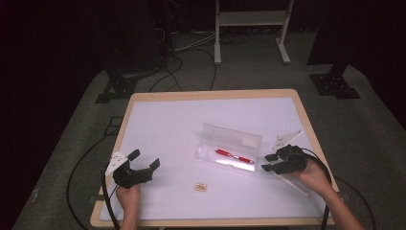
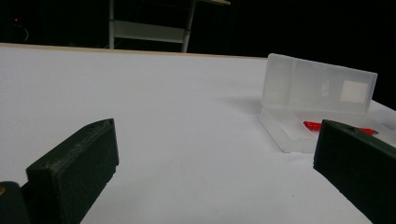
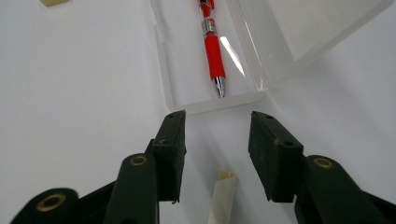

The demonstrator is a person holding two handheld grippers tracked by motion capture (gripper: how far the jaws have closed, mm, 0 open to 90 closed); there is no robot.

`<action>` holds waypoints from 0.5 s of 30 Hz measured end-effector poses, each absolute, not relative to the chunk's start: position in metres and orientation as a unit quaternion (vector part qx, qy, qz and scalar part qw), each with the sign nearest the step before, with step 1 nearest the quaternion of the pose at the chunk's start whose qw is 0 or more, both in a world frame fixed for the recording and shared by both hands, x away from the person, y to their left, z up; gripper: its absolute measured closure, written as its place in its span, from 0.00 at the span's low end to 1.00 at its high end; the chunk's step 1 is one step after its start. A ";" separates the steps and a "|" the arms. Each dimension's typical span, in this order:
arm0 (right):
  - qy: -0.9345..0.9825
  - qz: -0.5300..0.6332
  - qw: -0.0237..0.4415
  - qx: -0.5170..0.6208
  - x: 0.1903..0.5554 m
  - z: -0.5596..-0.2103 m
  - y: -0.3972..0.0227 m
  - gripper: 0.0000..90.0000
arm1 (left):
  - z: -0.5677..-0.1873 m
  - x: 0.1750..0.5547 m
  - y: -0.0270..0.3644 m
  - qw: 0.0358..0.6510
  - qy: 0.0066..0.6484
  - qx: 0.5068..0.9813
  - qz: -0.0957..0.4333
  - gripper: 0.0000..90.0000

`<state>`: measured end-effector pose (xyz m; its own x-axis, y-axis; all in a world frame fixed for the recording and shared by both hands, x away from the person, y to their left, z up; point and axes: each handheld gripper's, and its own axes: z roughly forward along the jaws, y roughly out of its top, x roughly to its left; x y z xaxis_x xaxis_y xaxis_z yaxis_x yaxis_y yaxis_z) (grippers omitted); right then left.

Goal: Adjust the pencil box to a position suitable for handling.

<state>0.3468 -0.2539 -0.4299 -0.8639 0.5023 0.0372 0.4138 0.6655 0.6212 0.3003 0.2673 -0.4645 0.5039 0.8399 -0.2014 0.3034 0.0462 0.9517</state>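
Observation:
A clear plastic pen case (image 1: 208, 153) lies open at the middle of the white table (image 1: 172, 124), its lid (image 1: 225, 133) standing up behind the tray. A red pen (image 1: 233, 155) lies inside the tray. My right gripper (image 1: 268, 162) stands open just off the case's right end. In the right gripper view its jaws (image 3: 217, 126) point at the tray's end wall (image 3: 215, 103), with the red pen's (image 3: 212, 46) tip just beyond and nothing between them. My left gripper (image 1: 145, 159) rests wide open at the front left, away from the case (image 2: 317, 88).
A small tan block (image 1: 200, 187) lies near the front middle of the table and shows as the tan block (image 3: 53, 2) at the top left of the right gripper view. A thin white stick (image 1: 294, 184) lies under my right hand. A metal frame (image 1: 251, 19) stands on the floor beyond the table.

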 end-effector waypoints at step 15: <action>0.905 0.323 0.069 0.269 0.336 -0.437 -0.273 0.61 | -0.464 0.300 0.267 0.573 0.439 0.651 0.234 0.00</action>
